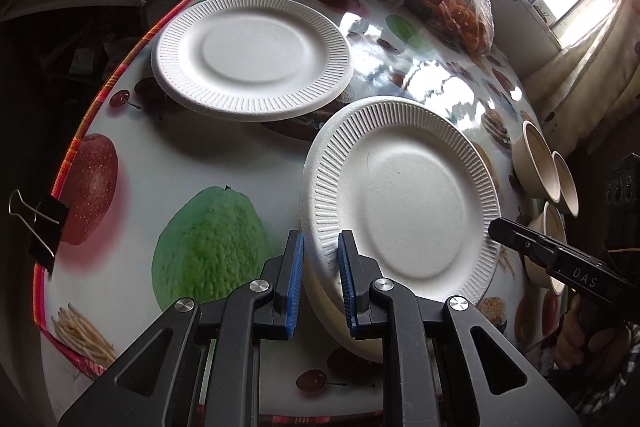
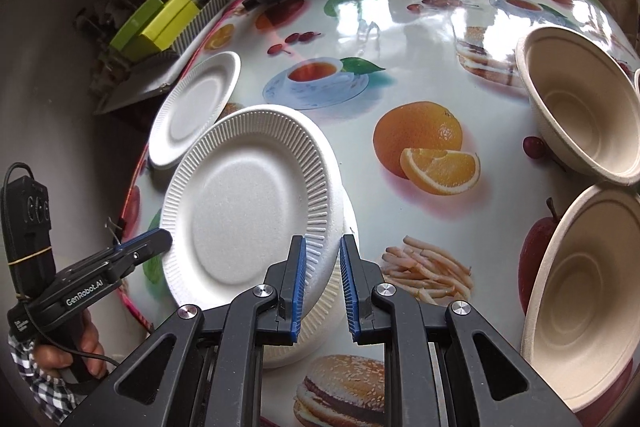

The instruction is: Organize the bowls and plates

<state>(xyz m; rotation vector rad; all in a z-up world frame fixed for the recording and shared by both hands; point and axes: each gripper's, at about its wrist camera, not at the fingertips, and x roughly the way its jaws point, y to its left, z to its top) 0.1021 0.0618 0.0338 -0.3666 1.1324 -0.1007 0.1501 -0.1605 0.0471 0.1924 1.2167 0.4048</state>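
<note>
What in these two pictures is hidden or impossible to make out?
- Left wrist view: whatever lies under the tilted plate; only a beige edge shows below its rim.
- Left wrist view: the bowls are squeezed edge-on at the frame's right.
- Right wrist view: the near bowl is cut off by the edge.

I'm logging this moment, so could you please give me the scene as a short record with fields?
held plate: white plate, tilted, gripped at opposite rim edges
left gripper: shut on the plate's rim
right gripper: shut on the plate's rim
under it: another dish, kind unclear
other plate: flat on the table, apart
bowls: beige, empty, on the right
</note>
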